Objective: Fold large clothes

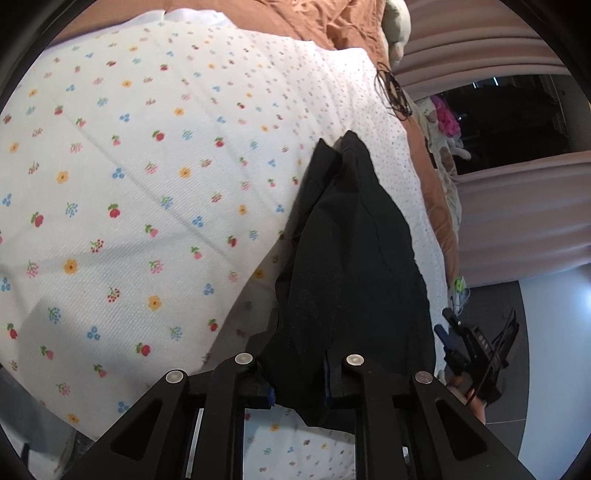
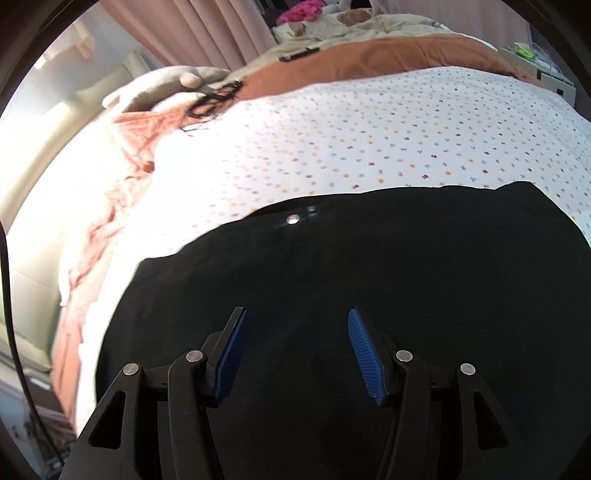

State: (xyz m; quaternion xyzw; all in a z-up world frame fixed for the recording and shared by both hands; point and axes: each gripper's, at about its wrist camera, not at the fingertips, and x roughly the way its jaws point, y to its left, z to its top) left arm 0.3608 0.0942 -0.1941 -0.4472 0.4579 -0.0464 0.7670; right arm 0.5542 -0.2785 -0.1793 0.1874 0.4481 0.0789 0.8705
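Note:
A black garment (image 1: 347,258) hangs bunched in my left gripper (image 1: 299,384), which is shut on its near edge. The cloth covers the pads and trails forward across the white floral bedsheet (image 1: 147,166). In the right wrist view the same black garment (image 2: 369,277) lies spread flat on the sheet (image 2: 369,129), with a small shiny button (image 2: 293,219) near its far edge. My right gripper (image 2: 296,312) hovers over the cloth, open, and nothing sits between its blue pads (image 2: 231,358). From the left wrist view the right gripper (image 1: 476,350) shows at the bed's right edge, a hand behind it.
A brown duvet (image 2: 369,55) and a beige blanket (image 2: 369,29) lie bunched at the far side of the bed. A tangle of black cord (image 1: 391,92) rests near them. Pink curtains (image 1: 517,206) and grey floor (image 1: 517,406) are to the right.

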